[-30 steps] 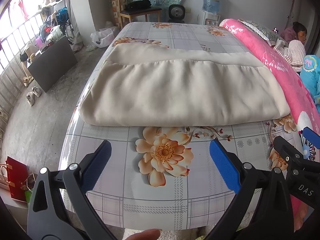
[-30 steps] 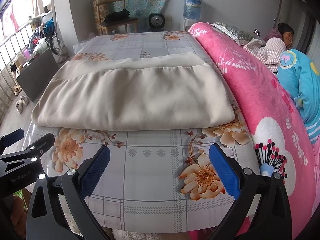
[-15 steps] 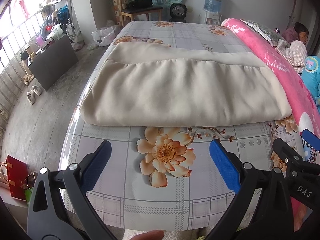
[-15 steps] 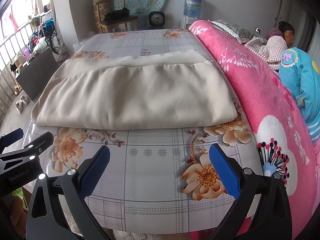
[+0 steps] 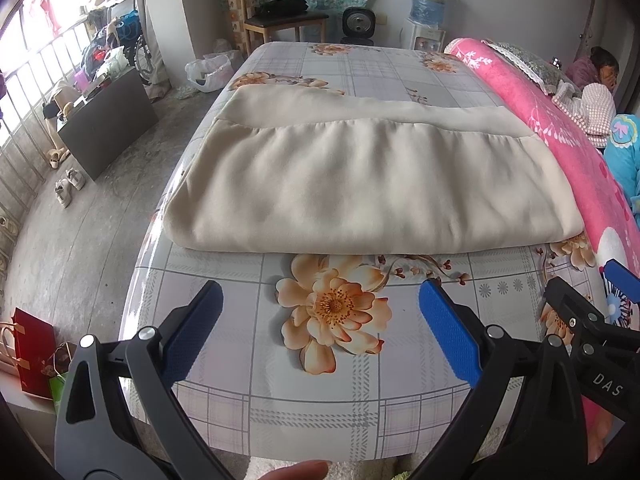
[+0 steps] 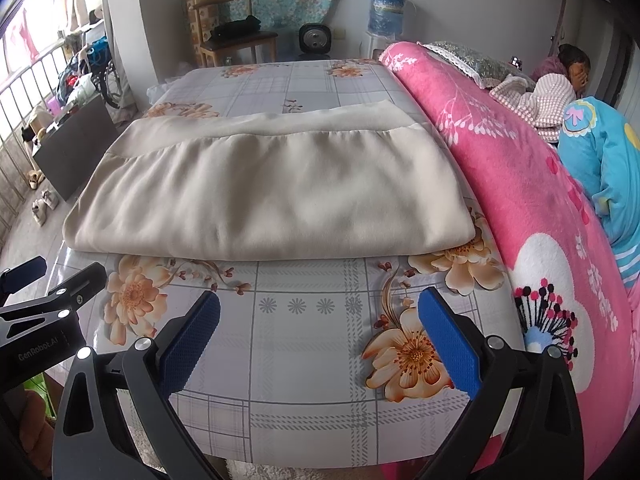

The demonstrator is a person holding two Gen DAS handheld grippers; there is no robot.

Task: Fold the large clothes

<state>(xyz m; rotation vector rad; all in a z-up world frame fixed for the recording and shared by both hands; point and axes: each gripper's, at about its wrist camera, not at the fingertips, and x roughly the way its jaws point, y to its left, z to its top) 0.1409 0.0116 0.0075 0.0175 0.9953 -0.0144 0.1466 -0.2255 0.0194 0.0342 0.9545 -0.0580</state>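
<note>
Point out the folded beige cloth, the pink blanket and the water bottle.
folded beige cloth (image 5: 360,184): left wrist view, middle of top layer.
pink blanket (image 6: 520,184): right wrist view, upper surface.
water bottle (image 6: 386,10): right wrist view, blue body.

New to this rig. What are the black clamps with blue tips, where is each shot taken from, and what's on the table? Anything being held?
There is no robot arm here. A person holds a two-finger gripper in each hand, and each gripper carries a fisheye camera looking forward along its fingers. So one picture comes from the left gripper, the other from the right gripper. The blue pieces are the grip pads on the fingers.

Each camera also catches the other gripper at the edge of its picture.

On the floral tablecloth lies a beige garment, folded into a broad flat rectangle. A pink blanket runs along the right side.

Both grippers are open and hold nothing; they hang over the near end of the table, short of the garment.
</note>
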